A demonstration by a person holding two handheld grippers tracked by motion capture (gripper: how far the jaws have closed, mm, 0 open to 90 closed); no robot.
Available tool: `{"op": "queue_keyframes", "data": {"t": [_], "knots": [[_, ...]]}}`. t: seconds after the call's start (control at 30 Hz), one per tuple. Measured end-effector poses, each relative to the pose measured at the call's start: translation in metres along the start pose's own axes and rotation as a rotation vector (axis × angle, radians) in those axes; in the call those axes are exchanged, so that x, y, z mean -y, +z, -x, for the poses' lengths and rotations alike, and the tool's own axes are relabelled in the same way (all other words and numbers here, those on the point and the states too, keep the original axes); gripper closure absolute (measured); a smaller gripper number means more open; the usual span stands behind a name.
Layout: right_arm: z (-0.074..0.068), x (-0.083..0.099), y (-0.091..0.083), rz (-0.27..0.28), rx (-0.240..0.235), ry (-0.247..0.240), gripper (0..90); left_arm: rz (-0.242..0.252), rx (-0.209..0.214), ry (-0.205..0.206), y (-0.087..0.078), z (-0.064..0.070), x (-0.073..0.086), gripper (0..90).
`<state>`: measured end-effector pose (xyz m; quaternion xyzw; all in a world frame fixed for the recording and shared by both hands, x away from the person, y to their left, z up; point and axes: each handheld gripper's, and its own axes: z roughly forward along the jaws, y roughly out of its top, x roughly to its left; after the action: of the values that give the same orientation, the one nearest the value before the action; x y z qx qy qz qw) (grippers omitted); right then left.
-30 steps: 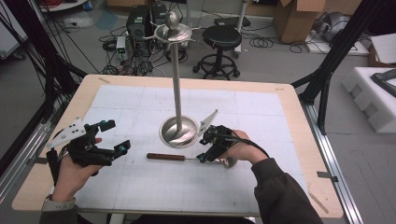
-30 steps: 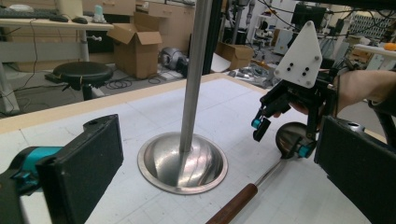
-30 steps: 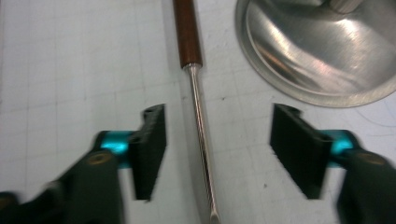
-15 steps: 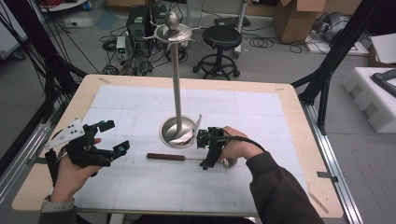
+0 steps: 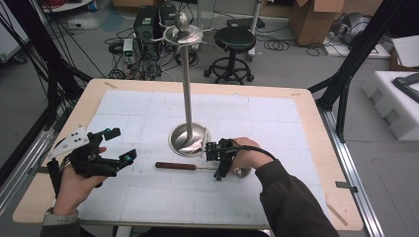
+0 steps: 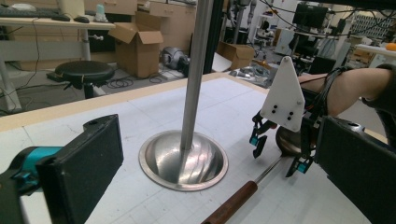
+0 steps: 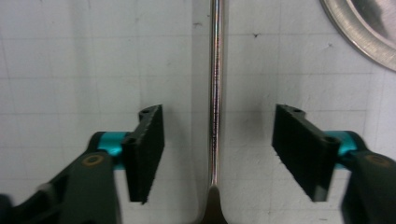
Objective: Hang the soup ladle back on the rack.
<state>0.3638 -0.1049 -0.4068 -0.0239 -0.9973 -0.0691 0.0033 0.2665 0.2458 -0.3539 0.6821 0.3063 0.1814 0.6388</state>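
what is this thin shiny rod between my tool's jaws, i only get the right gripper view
Observer: It is the metal shaft of a ladle lying flat on the table. Its brown wooden handle points toward the table's left side.
Operator: where's the bowl end then
Observer: On the other side of the right tool, partly hidden beneath the right hand.
Operator: is the left tool anywhere near it
Observer: No. The left tool is open, holds nothing, and sits apart at the table's left, beyond the end of the handle.
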Motion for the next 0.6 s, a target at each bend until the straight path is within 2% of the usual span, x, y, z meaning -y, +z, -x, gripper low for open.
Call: {"op": "queue_keyframes", "data": {"t": [0.07, 0.23, 0.37, 0.53, 0.6], "knots": [[0.0, -0.0007, -0.0004, -0.009, 0.002, -0.008, 45.3, 0.004, -0.004, -0.002, -0.0012, -0.0003, 0.0, 1.7], [-0.0019, -0.0039, 0.0011, -0.042, -0.011, -0.023, 56.0, 0.006, -0.011, -0.005, -0.0035, -0.0019, -0.0004, 1.7], [-0.0024, -0.0062, 0.0004, -0.084, 0.008, -0.026, 65.0, 0.005, -0.008, -0.002, -0.0034, -0.0016, -0.0006, 1.7], [-0.0026, -0.0044, 0.0002, -0.106, 0.01, -0.007, 68.1, 0.005, -0.008, -0.003, -0.0036, -0.0018, -0.0003, 1.7], [-0.0027, -0.0032, -0.0001, -0.114, 0.015, 0.023, 68.1, 0.007, -0.007, -0.006, -0.0039, -0.0017, -0.0003, 1.7]]}}
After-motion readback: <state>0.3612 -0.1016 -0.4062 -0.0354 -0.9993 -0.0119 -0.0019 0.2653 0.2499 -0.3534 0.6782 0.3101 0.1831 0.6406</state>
